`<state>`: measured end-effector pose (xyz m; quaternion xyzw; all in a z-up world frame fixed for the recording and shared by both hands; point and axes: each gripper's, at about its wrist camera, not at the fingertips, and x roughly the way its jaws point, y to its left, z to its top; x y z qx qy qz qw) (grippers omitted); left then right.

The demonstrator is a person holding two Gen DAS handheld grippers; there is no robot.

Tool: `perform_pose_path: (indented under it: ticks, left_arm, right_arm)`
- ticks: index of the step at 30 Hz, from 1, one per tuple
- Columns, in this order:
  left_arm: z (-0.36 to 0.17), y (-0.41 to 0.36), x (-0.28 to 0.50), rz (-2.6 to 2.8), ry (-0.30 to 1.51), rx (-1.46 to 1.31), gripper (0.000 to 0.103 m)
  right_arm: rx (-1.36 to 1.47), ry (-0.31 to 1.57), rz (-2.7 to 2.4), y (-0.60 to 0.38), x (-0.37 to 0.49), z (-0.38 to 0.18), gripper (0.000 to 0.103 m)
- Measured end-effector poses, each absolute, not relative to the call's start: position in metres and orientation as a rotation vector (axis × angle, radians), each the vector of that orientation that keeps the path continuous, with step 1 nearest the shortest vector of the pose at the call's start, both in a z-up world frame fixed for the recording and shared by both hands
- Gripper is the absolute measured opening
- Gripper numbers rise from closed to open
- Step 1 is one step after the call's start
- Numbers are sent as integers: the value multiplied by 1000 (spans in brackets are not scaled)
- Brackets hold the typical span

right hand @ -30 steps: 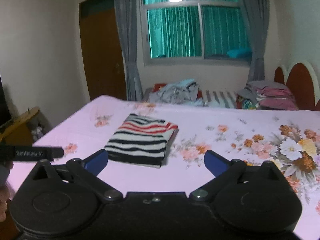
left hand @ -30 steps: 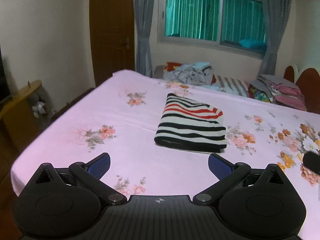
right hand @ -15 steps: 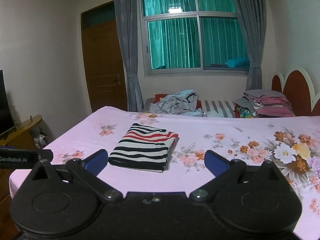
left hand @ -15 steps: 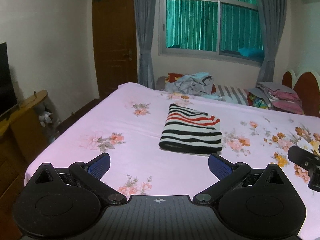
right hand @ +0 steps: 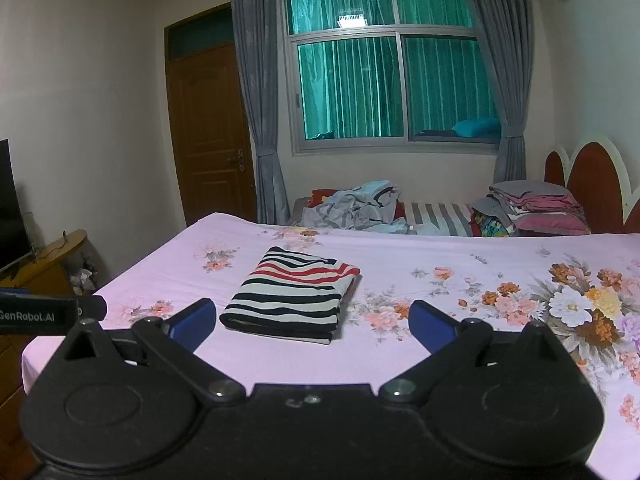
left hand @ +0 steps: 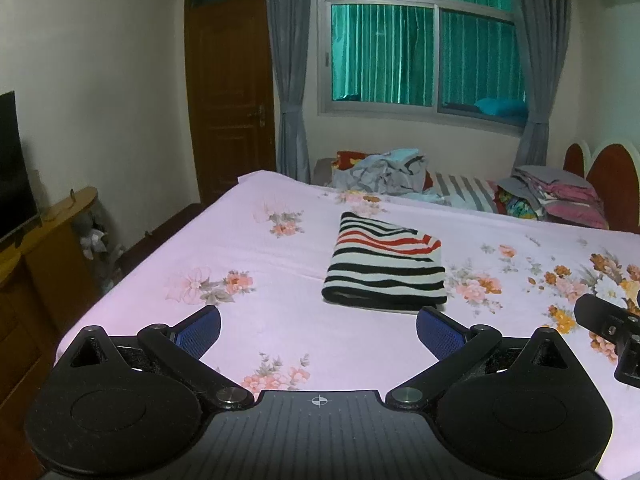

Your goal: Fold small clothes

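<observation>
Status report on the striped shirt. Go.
Left gripper open, right gripper open, both empty. Striped shirt folded, flat on the bed. Nothing between grippers and shirt.

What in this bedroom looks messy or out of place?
Only the crumpled heap of grey-blue clothes at the far edge of the pink floral bedsheet. The striped black, white and red garment lies neatly folded, and both grippers are open and empty.

Pale walls enclose a bedroom. On the far wall a window (right hand: 394,92) with teal curtains sits between grey drapes (right hand: 256,120). A brown door (right hand: 208,136) stands far left, a wooden cabinet (left hand: 44,256) left, a scalloped headboard (right hand: 592,184) far right.
</observation>
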<state>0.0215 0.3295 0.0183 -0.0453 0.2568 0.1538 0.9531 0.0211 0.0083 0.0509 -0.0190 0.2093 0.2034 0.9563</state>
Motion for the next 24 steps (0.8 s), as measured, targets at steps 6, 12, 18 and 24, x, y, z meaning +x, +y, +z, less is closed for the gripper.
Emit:
perform_pose_path:
  ticks: [6,12,18,24]
  left_arm:
    - [21,331,21,314,523,-100,103]
    - [21,331,20,316,517,-102,103]
    - [21,332,20,311,520,-103,103]
    - [21,333,18,311,520,-105,103]
  right_arm:
    - [-42,427,410,9,19,51,103]
    - [-41,427,410,9,18,51,103]
    - [-39,428,405,10,15,51,103]
    - [-41,430,406,10,15,51,103]
